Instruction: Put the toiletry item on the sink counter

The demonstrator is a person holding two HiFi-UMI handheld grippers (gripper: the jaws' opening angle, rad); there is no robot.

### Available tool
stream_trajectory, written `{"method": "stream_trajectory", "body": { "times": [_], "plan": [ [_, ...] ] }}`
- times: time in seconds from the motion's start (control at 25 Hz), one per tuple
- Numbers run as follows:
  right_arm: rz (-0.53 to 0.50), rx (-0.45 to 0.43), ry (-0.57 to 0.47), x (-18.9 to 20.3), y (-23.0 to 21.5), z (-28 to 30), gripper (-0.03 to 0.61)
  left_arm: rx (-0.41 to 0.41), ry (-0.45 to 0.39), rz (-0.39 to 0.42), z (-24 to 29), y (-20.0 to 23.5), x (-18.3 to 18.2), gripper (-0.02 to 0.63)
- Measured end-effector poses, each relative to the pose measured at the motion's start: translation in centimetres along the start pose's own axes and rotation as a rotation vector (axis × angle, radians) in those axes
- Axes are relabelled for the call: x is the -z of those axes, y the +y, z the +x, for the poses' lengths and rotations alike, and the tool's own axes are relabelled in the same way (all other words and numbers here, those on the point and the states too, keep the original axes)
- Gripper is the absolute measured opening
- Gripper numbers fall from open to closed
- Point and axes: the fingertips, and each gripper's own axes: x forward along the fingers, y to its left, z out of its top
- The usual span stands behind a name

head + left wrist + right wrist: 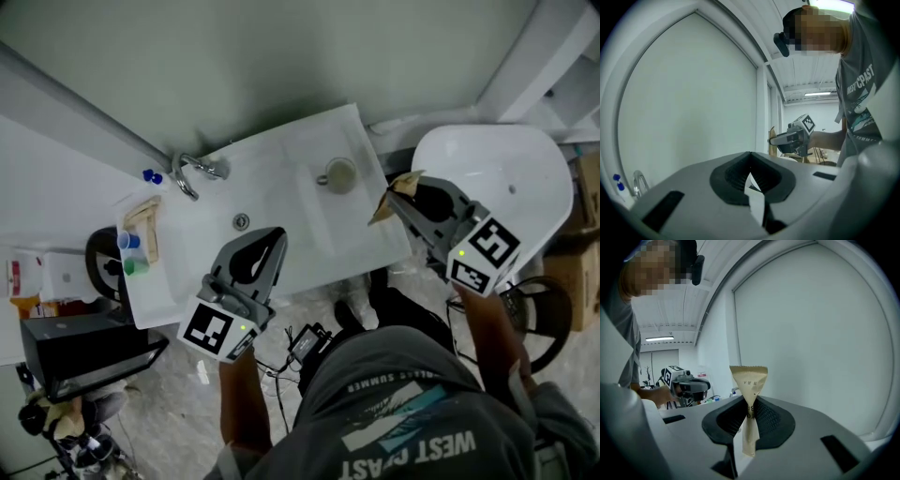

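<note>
Crowding the counter's nine o'clock end: a blue cup [127,240], a green cup [136,266] and some pale wooden pieces [142,220]; what kind they are cannot be told.
Sink counter [281,155]: white, with a chrome faucet [192,175] at its ten o'clock corner, two blue caps [152,175] just beside the faucet, and a drain [241,221] near the middle.
Nearest thing to the sachet: a round grey cup [339,175] stands on the counter towards its two o'clock side, at about ten o'clock from the sachet, apart from it.
Beside the counter: a white rounded fixture [525,178] at three o'clock, a cardboard box [574,272] beyond it, and a black box [84,342] on the floor at eight o'clock.
Left gripper [272,239]: over the counter's front edge, at five o'clock from the drain. In its own view its jaws [750,159] stand together at the tips, with nothing between them.
Right gripper [410,200]: at the counter's three o'clock edge, its jaws [750,406] clamped on the sachet.
Sachet [394,190]: held in the air over that edge, not resting on the counter.
Sachet's look: a flat packet [749,380] of tan kraft paper, with a serrated top edge and small dark print. It is squeezed to a narrow waist where the pads bite, flares wide above them, and hangs as a creased strip below.
</note>
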Motion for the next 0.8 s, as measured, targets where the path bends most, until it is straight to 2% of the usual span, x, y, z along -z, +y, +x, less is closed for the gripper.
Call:
{"method": "stream_trajectory", "body": {
  "times": [0.36, 0.8],
  "plan": [
    [0.045, -0.052, 0.015, 1.2, -4.3, 5.1, 0.069, -0.035, 0.074, -0.055, 3.2, 3.0, 2.4, 0.002],
    [0.066, -0.099, 0.045, 2.9, -8.1, 12.1, 0.069, -0.075, 0.110, -0.134, 5.9, 7.2, 5.3, 0.002]
  ]
}}
